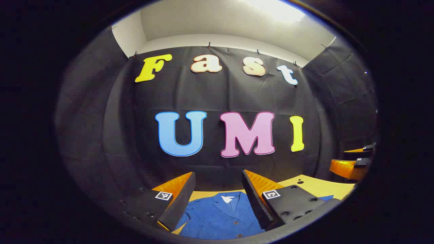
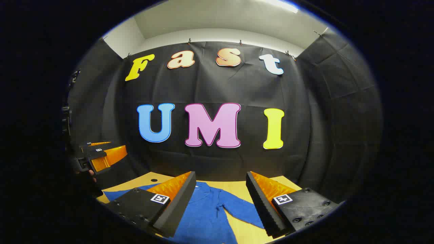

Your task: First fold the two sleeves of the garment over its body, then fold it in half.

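Left gripper view: the two fingers [image 1: 252, 200] of the left gripper [image 1: 218, 195] are seen spread wide apart at the bottom, with nothing held between them and nothing touched by them. Through the gap between them a blue garment [image 1: 220, 217] is seen, laid flat on a yellow-tan table [image 1: 315, 186]. Its collar [image 1: 226, 198] is turned toward the far wall, a white tag is shown inside the neck, and two dark buttons are visible down the front. A further strip of blue cloth is seen past the outer side of the right-hand finger. At the right edge of this view the right gripper [image 1: 354, 162] is shown, held above the table and apart from the garment; whether it is parted or closed cannot be told from here.

In the right gripper view, the right gripper [image 2: 220, 198] is likewise shown released, its fingers [image 2: 261, 203] set wide apart and gripping nothing. Between them the garment [image 2: 206, 217] is seen, with one sleeve [image 2: 240, 210] stretched out across the table [image 2: 234, 186] toward the right-hand finger and not yet folded over the body. More blue cloth is seen left of the left-hand finger. At the left edge the left gripper [image 2: 101, 156] is seen, held in a hand above the table. Behind everything, black cloth is hung as the booth's wall [image 2: 325, 101].
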Motion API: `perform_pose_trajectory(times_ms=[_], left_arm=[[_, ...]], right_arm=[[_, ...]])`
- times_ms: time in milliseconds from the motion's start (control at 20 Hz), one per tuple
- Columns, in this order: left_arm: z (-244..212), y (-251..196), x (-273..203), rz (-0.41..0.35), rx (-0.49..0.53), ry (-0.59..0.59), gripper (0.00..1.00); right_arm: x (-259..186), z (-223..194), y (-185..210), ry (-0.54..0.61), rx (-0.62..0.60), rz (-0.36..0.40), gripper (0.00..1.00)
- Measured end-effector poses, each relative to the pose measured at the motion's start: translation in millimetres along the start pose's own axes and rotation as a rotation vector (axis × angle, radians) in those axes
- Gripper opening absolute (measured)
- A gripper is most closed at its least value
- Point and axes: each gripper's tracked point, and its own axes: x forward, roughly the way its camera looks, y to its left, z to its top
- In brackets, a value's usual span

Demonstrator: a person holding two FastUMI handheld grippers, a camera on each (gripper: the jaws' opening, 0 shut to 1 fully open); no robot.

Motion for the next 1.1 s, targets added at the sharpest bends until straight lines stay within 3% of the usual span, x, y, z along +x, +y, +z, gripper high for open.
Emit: perform_pose_trajectory(times_ms=[150,400,600,800,1100], left_arm=[[-1,20,-2,-0.01,-0.005,-0.005,0.79],[-6,35,-4,-0.038,-0.031,-0.018,0.79],[-17,41,1,0.001,-0.031,0.018,0.79],[-16,35,3,0.024,-0.035,0.019,0.78],[-12,23,2,0.018,-0.003,0.01,0.79]], right_arm=[[1,-11,16,0.039,0.015,-0.019,0.95],[0,-5,35,0.008,-0.02,-0.052,0.95],[10,-7,56,0.015,-0.038,0.015,0.95],[21,-14,55,0.043,-0.033,0.057,0.95],[32,-19,33,0.047,-0.037,0.044,0.96]])
